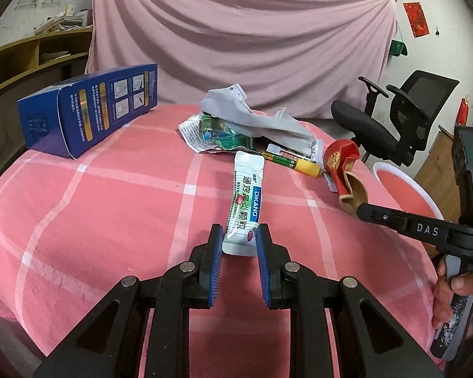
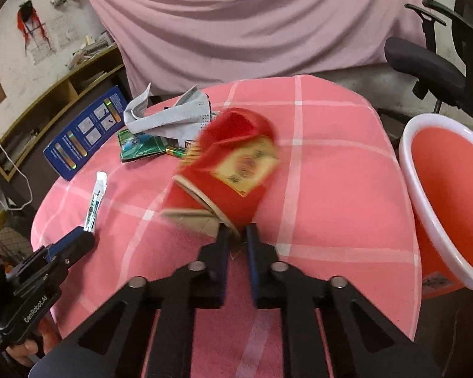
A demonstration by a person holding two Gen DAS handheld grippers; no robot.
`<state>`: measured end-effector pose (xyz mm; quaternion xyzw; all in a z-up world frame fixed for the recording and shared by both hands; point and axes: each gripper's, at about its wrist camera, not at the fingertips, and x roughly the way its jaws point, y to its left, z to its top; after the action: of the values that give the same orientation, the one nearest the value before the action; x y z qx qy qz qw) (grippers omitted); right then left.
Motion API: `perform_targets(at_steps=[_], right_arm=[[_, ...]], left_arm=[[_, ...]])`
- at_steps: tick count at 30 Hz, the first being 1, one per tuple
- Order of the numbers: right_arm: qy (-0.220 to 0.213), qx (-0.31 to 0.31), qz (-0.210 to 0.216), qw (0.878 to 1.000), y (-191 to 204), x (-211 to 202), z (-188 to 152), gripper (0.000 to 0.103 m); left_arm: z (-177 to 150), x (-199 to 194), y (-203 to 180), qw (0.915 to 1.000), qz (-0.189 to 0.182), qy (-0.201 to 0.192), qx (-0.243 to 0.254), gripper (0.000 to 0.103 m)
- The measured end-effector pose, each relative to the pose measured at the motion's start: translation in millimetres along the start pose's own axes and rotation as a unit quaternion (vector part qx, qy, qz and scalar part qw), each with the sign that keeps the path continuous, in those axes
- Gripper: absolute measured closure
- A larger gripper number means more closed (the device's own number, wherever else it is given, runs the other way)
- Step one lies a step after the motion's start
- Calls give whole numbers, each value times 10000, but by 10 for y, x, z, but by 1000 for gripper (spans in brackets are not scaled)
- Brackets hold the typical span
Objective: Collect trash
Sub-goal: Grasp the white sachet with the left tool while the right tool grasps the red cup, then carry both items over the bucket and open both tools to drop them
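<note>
Left tongs (image 1: 239, 242): narrowed onto the near end of a white sachet (image 1: 244, 201) with green and blue print; blue pads (image 1: 217, 252) pressed against both edges of it. Sachet stretched straight ahead of these tongs, far end lying on the desk (image 1: 110, 195), which carries a pink checked cloth. Hand (image 2: 22, 351) gripping the left tool seen at lower left of the right wrist view.

Right tongs (image 2: 236, 236): closed almost fully on the torn cardboard flap of a red crumpled carton (image 2: 236, 163) bearing a gold label; only a thin gap visible between the jaws, flap caught in it. Carton directly ahead of and above these tongs, blurred, so contact with the cloth cannot be confirmed. Fingers (image 1: 447, 286) around the right tool's handle at the right edge of the left wrist view.

Remaining trash beyond both tongs, toward the far side of the desk: grey crumpled paper (image 1: 258, 119) resting on top of a green printed wrapper (image 1: 224, 135); a small yellow-ended stick (image 1: 293, 162) just beside the wrapper, between it and the carton. Blue box (image 1: 88, 107) far ahead and to the left of the left tongs, standing apart from the pile.

Red basin (image 2: 441, 195) with a white rim to the right of the right tongs, off the edge of the desk, interior visible. Black office chair (image 1: 394, 119) beyond the basin. Pink sheet (image 1: 236, 37) hung behind the desk.
</note>
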<state>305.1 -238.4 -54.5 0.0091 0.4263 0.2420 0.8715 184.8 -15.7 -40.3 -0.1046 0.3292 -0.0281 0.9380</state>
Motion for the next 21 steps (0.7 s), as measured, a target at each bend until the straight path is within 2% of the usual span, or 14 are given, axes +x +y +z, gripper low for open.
perform_targets(at_steps=[11, 17, 21], right_arm=[[-593, -70, 11, 9982, 52, -220, -20, 99], [-1426, -167, 105, 9896, 98, -532, -80, 99], [-2229, -222, 85, 9745, 74, -878, -67, 99]], left_arm=[[-29, -56, -83, 9998, 12, -176, 125, 85], [105, -211, -225, 9977, -61, -622, 251, 85], [270, -352, -483, 9926, -154, -1094, 507, 85]])
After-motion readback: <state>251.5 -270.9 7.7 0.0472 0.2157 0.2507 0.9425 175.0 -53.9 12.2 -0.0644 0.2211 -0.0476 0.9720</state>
